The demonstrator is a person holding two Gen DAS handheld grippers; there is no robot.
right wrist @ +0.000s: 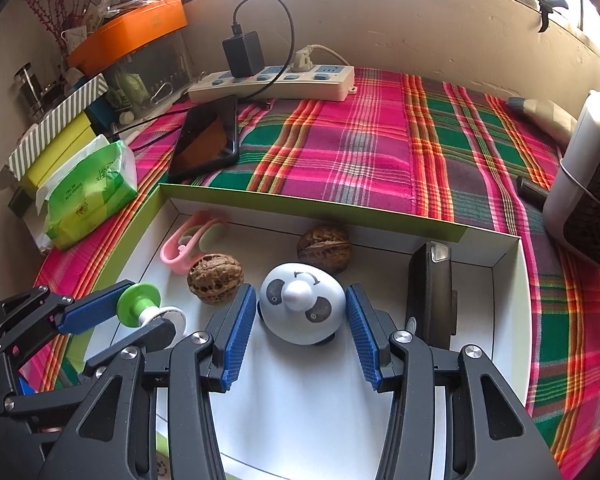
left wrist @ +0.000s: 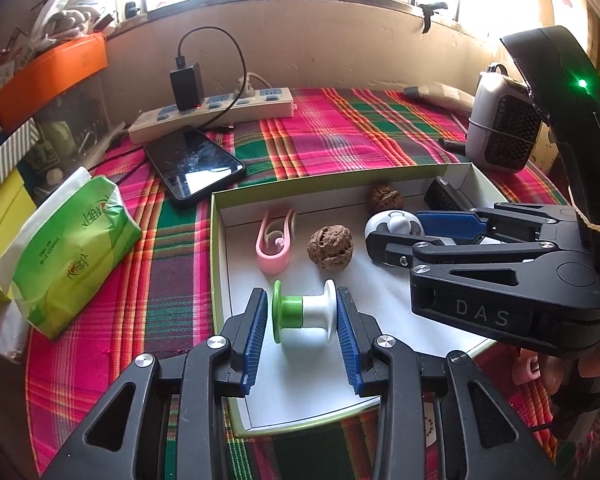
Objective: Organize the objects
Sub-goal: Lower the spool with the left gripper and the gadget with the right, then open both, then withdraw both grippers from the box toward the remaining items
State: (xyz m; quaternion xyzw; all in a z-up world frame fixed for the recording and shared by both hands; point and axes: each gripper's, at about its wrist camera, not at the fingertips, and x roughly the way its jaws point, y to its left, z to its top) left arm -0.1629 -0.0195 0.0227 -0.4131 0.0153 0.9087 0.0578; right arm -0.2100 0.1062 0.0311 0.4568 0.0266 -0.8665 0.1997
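As you read from left to right inside the shallow box (left wrist: 220, 264) on the plaid-covered table (left wrist: 340, 128), your left gripper (left wrist: 302, 336) straddles the green-and-white spool (left wrist: 304, 312), which lies on its side between the blue pads; both pads stand right at its end discs, though whether they press cannot be told. Beyond it lie a pink clip (left wrist: 274, 240) and a walnut (left wrist: 330, 246). Your right gripper (right wrist: 300, 320) brackets the panda-faced dome (right wrist: 302, 304), with narrow gaps showing on both sides. A second walnut (right wrist: 324, 248) sits just behind, a black block (right wrist: 430, 292) to the right.
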